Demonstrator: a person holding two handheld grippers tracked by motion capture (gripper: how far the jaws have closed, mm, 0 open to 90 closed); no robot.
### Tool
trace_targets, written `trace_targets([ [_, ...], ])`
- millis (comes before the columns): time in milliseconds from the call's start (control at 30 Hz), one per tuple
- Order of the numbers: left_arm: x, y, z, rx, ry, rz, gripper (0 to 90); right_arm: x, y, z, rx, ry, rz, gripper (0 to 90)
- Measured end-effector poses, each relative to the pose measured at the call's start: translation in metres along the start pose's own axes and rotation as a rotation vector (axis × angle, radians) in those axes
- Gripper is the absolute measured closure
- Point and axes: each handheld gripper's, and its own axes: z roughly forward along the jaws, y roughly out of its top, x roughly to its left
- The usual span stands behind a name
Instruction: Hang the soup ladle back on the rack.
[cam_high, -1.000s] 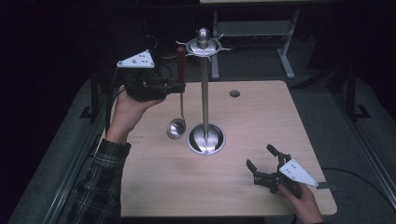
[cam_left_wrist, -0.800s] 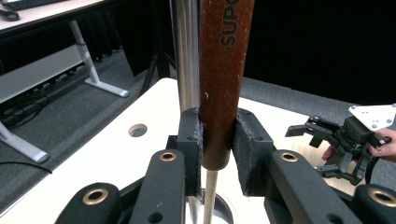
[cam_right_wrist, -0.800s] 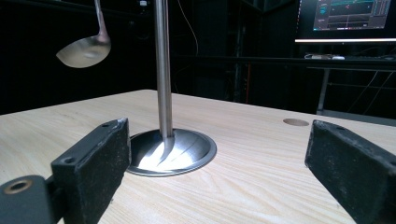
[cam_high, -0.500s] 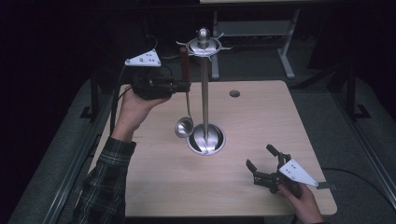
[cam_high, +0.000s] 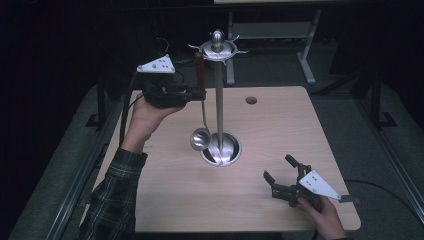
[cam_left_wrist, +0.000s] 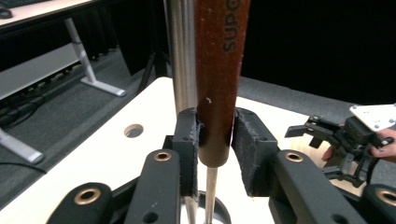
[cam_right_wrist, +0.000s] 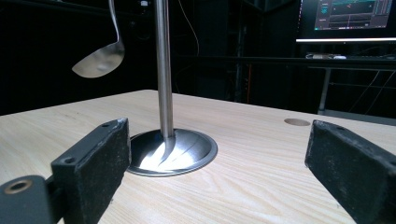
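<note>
Nearest the person, the right gripper rests low over the table's near right corner, its jaws spread wide with nothing between them; in the right gripper view the two pads frame bare wood and the stand's base beyond.

Mid-table, the stand rises upright from its round base, just left of the table's centre. The ladle hangs close beside the pole, on its left in the high view, bowl clear of the table and brown handle upward, near the hooked crown.

Farther back and raised, the left gripper sits level around the lower end of the handle. Its jaws have just been opening: in the left gripper view one pad lies against the wood, while the other pad stands a little off it. The handle is between them, not squeezed.

Beyond the pole, a cable hole marks the table's far side.
</note>
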Motion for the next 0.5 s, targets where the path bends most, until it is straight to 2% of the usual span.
trace_targets([
  [200, -0.001, -0.006, -0.004, 0.017, 0.014, 0.001, 59.8, -0.001, 0.000, 0.000, 0.003, 0.007, 0.004, 6.3],
  [367, -0.005, -0.014, -0.009, 0.061, 0.044, 0.005, 48.0, -0.001, 0.000, 0.002, 0.003, 0.008, -0.004, 6.3],
  [500, -0.007, -0.022, -0.015, 0.087, 0.069, -0.007, 40.1, -0.001, 0.000, 0.003, 0.006, 0.009, 0.000, 6.3],
])
